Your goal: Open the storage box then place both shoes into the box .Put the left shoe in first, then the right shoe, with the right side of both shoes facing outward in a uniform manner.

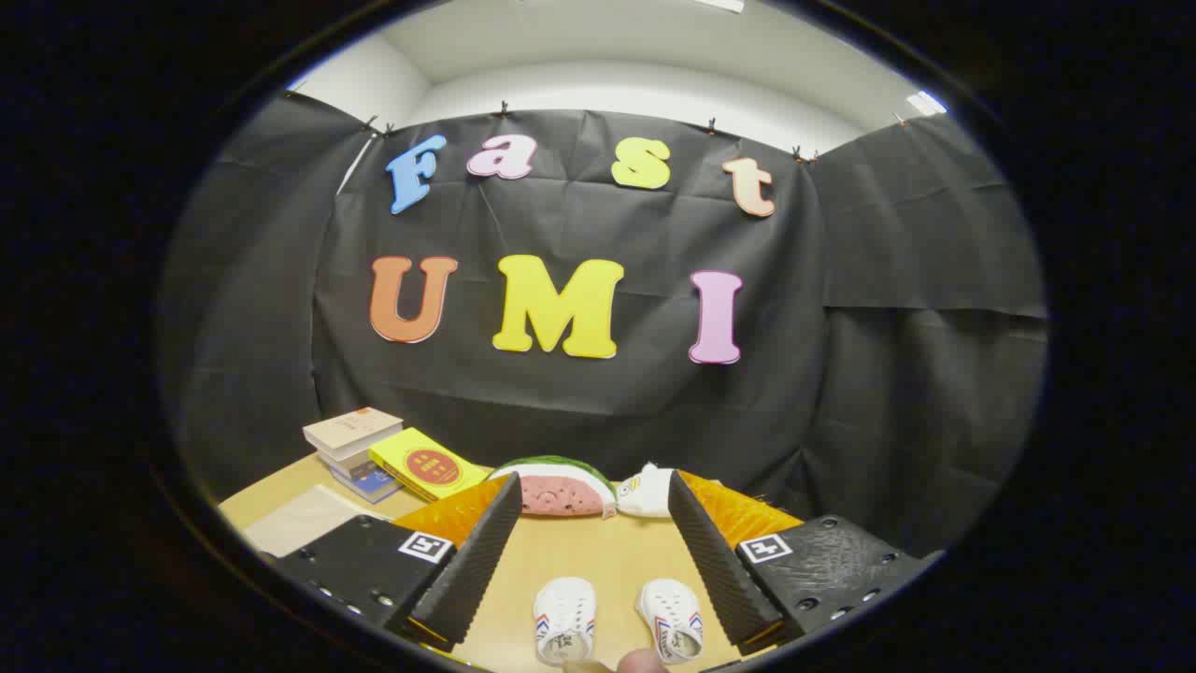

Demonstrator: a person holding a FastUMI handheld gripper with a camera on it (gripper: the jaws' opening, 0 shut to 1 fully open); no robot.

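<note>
Two small white shoes sit side by side on the tan table (570,551), toes pointing away toward the booth wall, in the open space between the gripper (595,500) fingers and low down near their bases. The left shoe (564,628) and the right shoe (672,618) each have a perforated white upper and red-and-blue chevron stripes along the side (the print on their insoles is too small to read). They lie close together but apart, and neither touches a finger. The gripper's fingers are spread wide and hold nothing; each finger mount carries a square black-and-white marker tag. Beyond the fingertips a watermelon-slice plush (559,488) with a pink face and green rind rests against the black cloth, just beside a small white plush (647,492). Further left is a stack of books (355,447), with a yellow book (427,464) bearing a red round emblem leaning against it; its writing cannot be made out. A pale sheet of paper (301,520) lies flat near the books.
</note>
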